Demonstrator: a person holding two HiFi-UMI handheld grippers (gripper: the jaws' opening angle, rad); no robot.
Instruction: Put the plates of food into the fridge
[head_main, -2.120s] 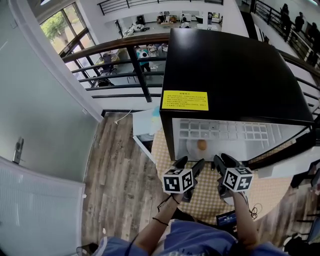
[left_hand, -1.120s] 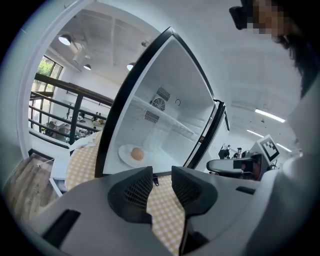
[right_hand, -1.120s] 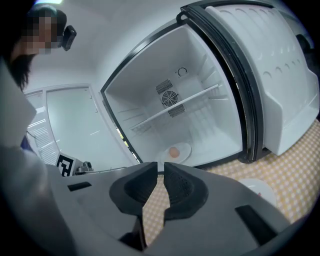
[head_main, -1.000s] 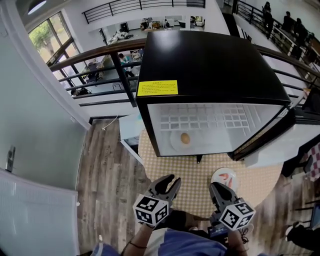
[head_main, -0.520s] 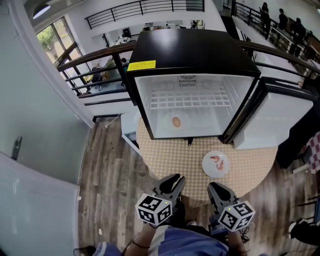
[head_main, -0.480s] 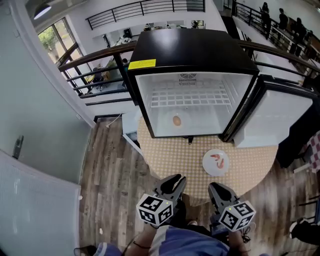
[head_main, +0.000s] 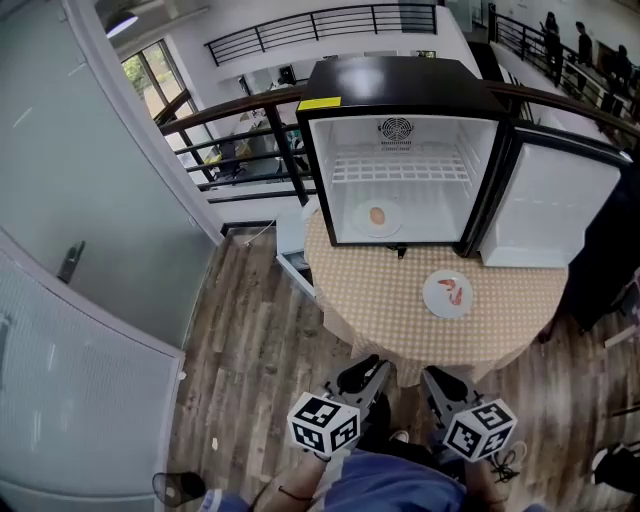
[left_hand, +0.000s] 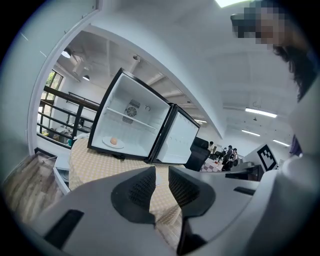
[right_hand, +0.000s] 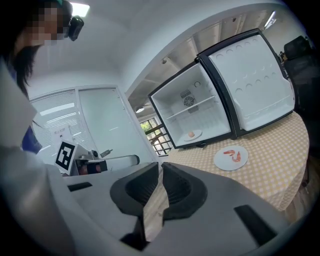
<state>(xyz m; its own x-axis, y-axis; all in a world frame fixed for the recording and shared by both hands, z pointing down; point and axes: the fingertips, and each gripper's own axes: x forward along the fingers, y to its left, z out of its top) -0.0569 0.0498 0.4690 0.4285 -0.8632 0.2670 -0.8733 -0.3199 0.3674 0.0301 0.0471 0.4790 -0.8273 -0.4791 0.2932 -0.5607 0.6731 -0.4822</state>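
Observation:
The black mini fridge (head_main: 400, 80) stands open on a round table (head_main: 370, 300) with a checked cloth. On the fridge floor sits a white plate with a round brown food (head_main: 377, 216) (left_hand: 113, 142) (right_hand: 190, 135). A second white plate with shrimp (head_main: 447, 294) (right_hand: 231, 158) lies on the cloth in front of the fridge door (head_main: 548, 205). My left gripper (head_main: 368, 368) (left_hand: 161, 175) and right gripper (head_main: 440, 377) (right_hand: 160, 170) hang side by side below the table's near edge, well short of both plates. Each has only a narrow slit between its jaws, with nothing in it.
A dark railing (head_main: 270, 130) runs behind the fridge, and a glass wall (head_main: 110, 200) stands at the left. Wood floor (head_main: 250, 330) surrounds the table. A dark chair (head_main: 610, 250) is at the right. People sit far back at the right (left_hand: 227, 150).
The view has pulled back from the fridge. Both grippers came away from the fridge opening and now hang low in front of the table. The shrimp plate has come into view.

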